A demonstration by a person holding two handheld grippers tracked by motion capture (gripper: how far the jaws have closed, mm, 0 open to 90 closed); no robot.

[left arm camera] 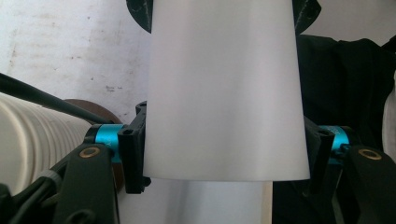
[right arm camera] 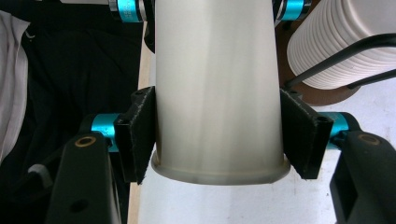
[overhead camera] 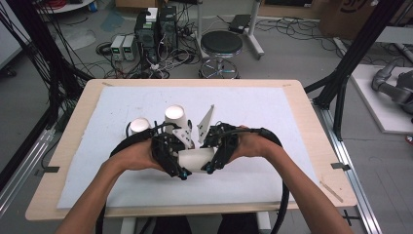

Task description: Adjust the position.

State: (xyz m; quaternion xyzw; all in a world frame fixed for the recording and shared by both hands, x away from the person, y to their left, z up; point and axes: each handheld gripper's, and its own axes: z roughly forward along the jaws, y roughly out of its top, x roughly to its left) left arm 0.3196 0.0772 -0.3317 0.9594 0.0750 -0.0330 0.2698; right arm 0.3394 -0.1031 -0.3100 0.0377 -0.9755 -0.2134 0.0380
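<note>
A white paper cup (overhead camera: pixel 196 160) lies level between my two grippers, just above the white mat. In the left gripper view the cup (left arm camera: pixel 224 93) runs away from the camera, and both pads (left arm camera: pixel 133 154) of my left gripper (left arm camera: pixel 224 154) press on its sides. My right gripper (right arm camera: pixel 217 140) is shut on the same cup (right arm camera: pixel 217 70) near its rolled rim, pads (right arm camera: pixel 140 135) tight against it. In the high view the left gripper (overhead camera: pixel 178 170) and the right gripper (overhead camera: pixel 213 165) face each other across the cup.
Two upturned white cups (overhead camera: pixel 140 126) (overhead camera: pixel 175 114) stand on the mat (overhead camera: pixel 263 112) just behind the grippers. A ribbed stack of cups (right arm camera: pixel 336 42) on a brown disc sits close by. The wooden table edge (overhead camera: pixel 314 146) frames the mat; a stool (overhead camera: pixel 221 46) stands beyond.
</note>
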